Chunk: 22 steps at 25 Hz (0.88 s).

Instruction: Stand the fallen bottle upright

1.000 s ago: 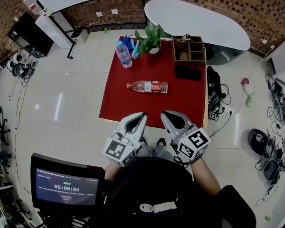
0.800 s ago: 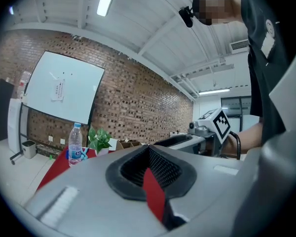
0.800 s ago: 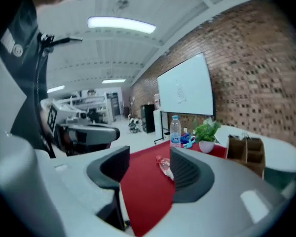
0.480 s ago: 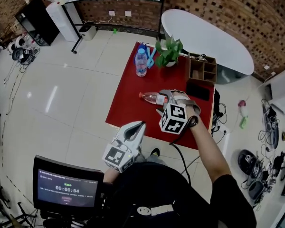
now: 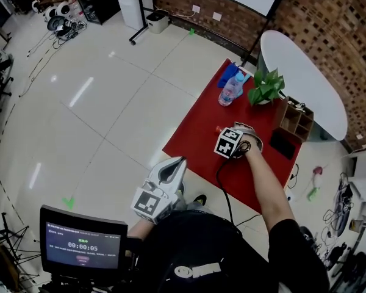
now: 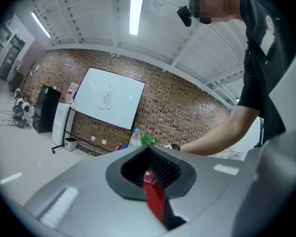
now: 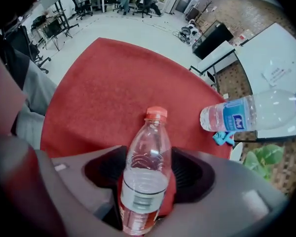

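Lying on red cloth (image 7: 103, 93), the clear bottle (image 7: 145, 177) has a red cap (image 7: 156, 113).

The monitor (image 5: 82, 247) at seven o'clock in the head view shows a timer reading 00:00:05; the small line above it is too fine to read. In the right gripper view, the blue-capped water bottle (image 7: 259, 111) at three o'clock wears a blue label (image 7: 239, 117) with a white logo, illegible. The red-capped bottle (image 7: 149, 149) at six o'clock has a white-and-red label (image 7: 140, 191), its print blurred. In the left gripper view, the sheet (image 6: 107, 99) on the whiteboard (image 6: 123, 110) at ten o'clock is unreadable.
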Motion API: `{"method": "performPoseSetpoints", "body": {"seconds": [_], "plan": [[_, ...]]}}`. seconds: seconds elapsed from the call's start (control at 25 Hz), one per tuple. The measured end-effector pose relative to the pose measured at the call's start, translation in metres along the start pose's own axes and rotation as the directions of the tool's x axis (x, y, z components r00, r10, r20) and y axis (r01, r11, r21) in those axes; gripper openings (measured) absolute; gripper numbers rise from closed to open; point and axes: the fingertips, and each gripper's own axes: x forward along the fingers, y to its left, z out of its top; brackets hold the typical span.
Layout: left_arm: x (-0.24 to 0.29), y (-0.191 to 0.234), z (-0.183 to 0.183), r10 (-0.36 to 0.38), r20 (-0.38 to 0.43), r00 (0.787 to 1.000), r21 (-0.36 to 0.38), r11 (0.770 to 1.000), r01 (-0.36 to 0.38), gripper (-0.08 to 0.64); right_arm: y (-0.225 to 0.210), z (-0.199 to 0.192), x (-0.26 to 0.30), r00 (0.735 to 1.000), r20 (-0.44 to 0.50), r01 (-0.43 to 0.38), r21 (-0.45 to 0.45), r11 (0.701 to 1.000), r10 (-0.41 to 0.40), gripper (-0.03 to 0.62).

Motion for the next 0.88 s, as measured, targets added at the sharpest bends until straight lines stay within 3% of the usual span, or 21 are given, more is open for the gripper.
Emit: {"method": "performPoseSetpoints", "body": {"seconds": [0.16,0.28,0.36,0.48,0.6,0.68,0.76,0.88], "plan": [[-0.007,0.008,0.013,-0.005,0.004,1.0,-0.003,1.0,0.005,0.003,-0.008,0.007,-0.039,0.988,0.149,0.02,0.116,0.993,-0.037,0.284],[0.005,-0.003,0.018,-0.052,0.004,0.999,0.014,0.999,0.052,0.003,-0.019,-0.002,-0.091,0.941,0.31,0.037,0.304,0.952,-0.136,0.282],[0.015,-0.015,0.014,-0.099,-0.004,0.995,0.029,0.995,0.099,0.003,-0.019,-0.019,-0.122,0.89,0.396,0.032,0.44,0.897,-0.225,0.284],[0.032,-0.037,0.009,-0.166,-0.024,0.986,0.051,0.985,0.167,0.003,-0.018,-0.053,-0.152,0.801,0.483,-0.023,0.616,0.787,-0.354,0.281],[0.042,-0.049,0.009,-0.191,-0.059,0.98,0.064,0.979,0.195,0.003,-0.012,-0.071,-0.166,0.72,0.528,-0.099,0.721,0.686,-0.45,0.28],[0.049,-0.062,0.007,-0.221,-0.07,0.973,0.069,0.972,0.226,0.003,-0.005,-0.081,-0.163,0.689,0.534,-0.132,0.757,0.639,-0.49,0.281],[0.063,-0.072,0.005,-0.254,-0.082,0.964,0.081,0.962,0.26,0.003,-0.004,-0.089,-0.158,0.665,0.538,-0.141,0.771,0.621,-0.517,0.281],[0.073,-0.081,0.001,-0.308,-0.073,0.949,0.104,0.944,0.314,0.003,0.001,-0.093,-0.157,0.632,0.548,-0.109,0.763,0.638,-0.548,0.281]]}}
